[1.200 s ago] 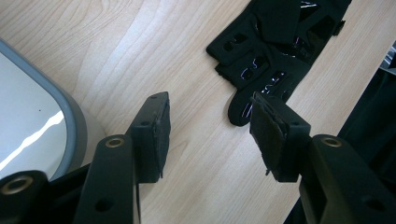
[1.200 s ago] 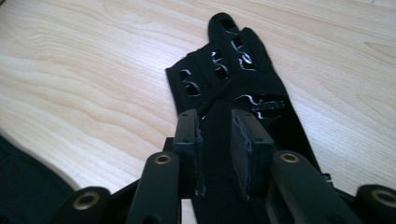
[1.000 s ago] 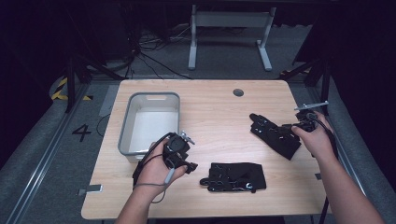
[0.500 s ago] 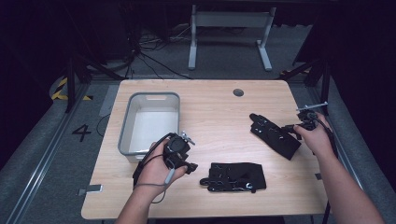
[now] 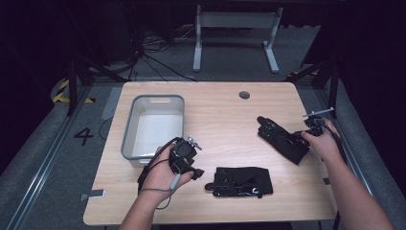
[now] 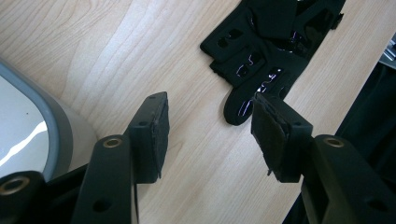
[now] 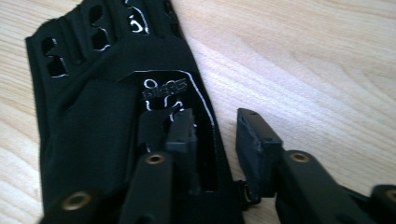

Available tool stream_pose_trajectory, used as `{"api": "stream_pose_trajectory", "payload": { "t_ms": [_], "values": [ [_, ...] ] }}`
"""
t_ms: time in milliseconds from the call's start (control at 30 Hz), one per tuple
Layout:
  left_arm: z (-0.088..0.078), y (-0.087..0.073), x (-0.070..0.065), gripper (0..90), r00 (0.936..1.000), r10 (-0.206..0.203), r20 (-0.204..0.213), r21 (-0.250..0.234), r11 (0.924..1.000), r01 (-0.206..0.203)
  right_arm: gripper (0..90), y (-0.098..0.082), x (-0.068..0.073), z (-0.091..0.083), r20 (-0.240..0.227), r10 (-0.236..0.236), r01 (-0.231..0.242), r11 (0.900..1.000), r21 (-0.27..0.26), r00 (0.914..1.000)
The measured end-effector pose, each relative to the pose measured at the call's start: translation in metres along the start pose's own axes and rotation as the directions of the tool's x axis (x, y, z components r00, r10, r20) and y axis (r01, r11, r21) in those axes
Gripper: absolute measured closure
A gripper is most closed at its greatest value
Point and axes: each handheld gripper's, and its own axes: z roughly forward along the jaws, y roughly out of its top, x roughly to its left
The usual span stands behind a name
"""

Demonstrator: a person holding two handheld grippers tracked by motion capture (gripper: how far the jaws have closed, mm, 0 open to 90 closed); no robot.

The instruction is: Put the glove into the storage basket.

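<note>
Black right claw (image 7: 212, 140) half open astride far glove's (image 7: 116, 93) edge, left claw (image 6: 210, 135) open, empty

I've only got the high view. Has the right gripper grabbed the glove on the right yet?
Observer: Not yet. The right gripper is open, and its jaws have just been opening. They straddle the edge of the right glove, one over fabric and one over bare table.
Operator: Which end of the glove?
Observer: The cuff end. White lettering shows just ahead of the jaw tips.
Operator: And the left gripper?
Observer: The left gripper is open and holds nothing, with only wood between its jaws. The near glove lies just ahead of them.
</note>
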Motion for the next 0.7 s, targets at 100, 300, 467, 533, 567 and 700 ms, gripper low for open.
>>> {"api": "stream_pose_trajectory", "payload": {
  "t_ms": [100, 300, 467, 533, 567, 700],
  "values": [
    [0.000, 0.000, -0.001, 47.3, 1.0000, 0.001, -0.002, -0.003, 1.0000, -0.001, 76.1, 0.000, 0.001, 0.000, -0.016, 0.007, -0.007, 1.000, 0.000, 0.9999],
    [0.000, 0.000, -0.001, 47.2, 1.0000, 0.002, -0.003, -0.001, 1.0000, -0.002, 86.1, 0.000, 0.005, -0.001, -0.009, 0.003, -0.003, 1.000, 0.004, 1.0000],
    [0.000, 0.000, -0.001, 47.2, 1.0000, 0.002, -0.002, -0.002, 1.0000, -0.002, 87.1, -0.002, 0.011, -0.005, 0.009, -0.007, 0.007, 1.000, -0.030, 0.9999],
    [-0.001, 0.000, -0.001, 47.2, 1.0000, 0.000, -0.003, -0.005, 1.0000, 0.000, 87.1, -0.002, 0.012, -0.010, -0.001, -0.010, 0.010, 0.999, -0.046, 1.0000],
    [-0.001, 0.000, -0.001, 47.2, 1.0000, 0.000, -0.003, -0.005, 1.0000, 0.000, 87.1, -0.002, 0.012, -0.010, -0.001, -0.010, 0.010, 0.999, -0.046, 1.0000],
    [-0.002, 0.000, -0.002, 47.2, 1.0000, 0.004, -0.003, -0.006, 1.0000, -0.004, 87.1, -0.003, 0.020, -0.027, -0.026, -0.034, 0.031, 0.995, -0.098, 0.9991]
  ]
}}
